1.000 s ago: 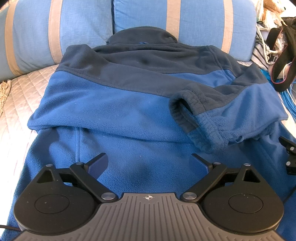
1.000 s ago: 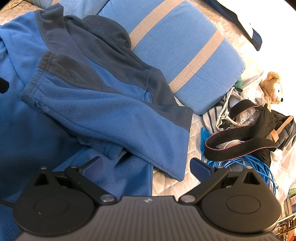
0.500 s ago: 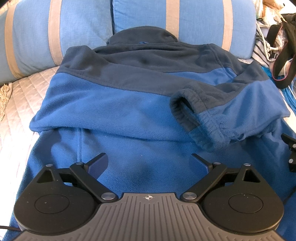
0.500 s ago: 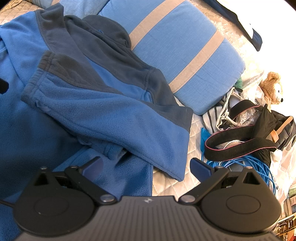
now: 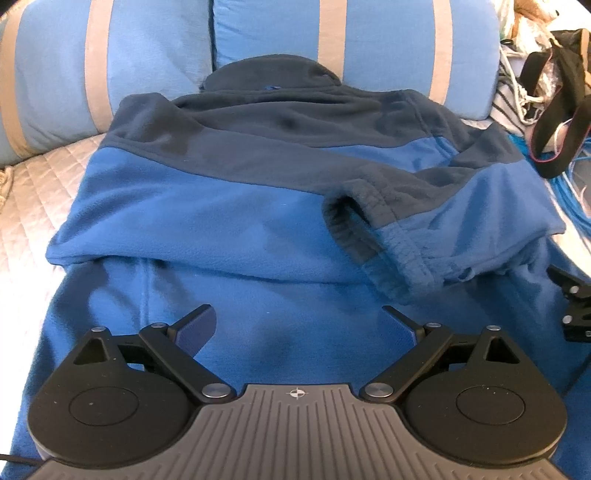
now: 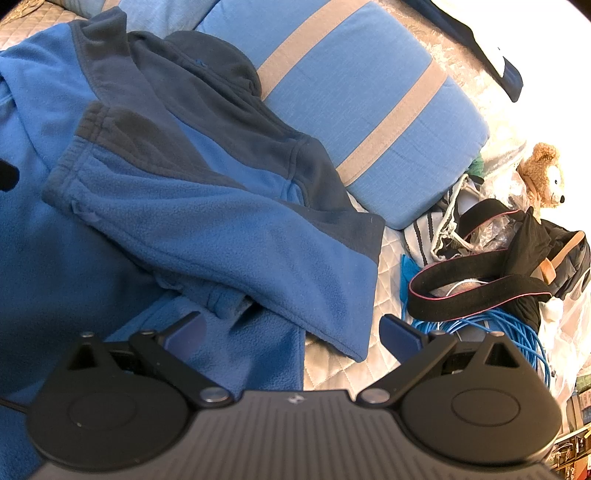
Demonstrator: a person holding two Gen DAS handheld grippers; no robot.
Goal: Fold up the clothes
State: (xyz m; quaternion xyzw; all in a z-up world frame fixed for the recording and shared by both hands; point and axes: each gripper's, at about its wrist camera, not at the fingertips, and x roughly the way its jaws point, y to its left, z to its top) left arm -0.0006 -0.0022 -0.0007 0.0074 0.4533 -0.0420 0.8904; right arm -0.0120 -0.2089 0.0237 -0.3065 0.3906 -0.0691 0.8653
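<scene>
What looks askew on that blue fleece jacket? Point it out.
The blue-and-navy fleece jacket has its right sleeve folded across the body at a slant, the gathered cuff gaping open and bunched. The sleeve's fold corner overhangs the jacket's edge onto the quilted bedcover.

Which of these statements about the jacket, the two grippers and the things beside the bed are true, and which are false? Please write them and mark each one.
1. The left gripper is open and holds nothing. True.
2. The right gripper is shut on the fleece jacket. False: its jaws stand apart and grip nothing.
3. One sleeve lies folded across the body of the jacket. True.
4. The jacket collar points toward the striped pillows. True.
5. The teddy bear lies on top of the jacket. False: it sits apart, at the far right beyond a black bag.
6. The cable coiled beside the bed is red. False: it is blue.
</scene>
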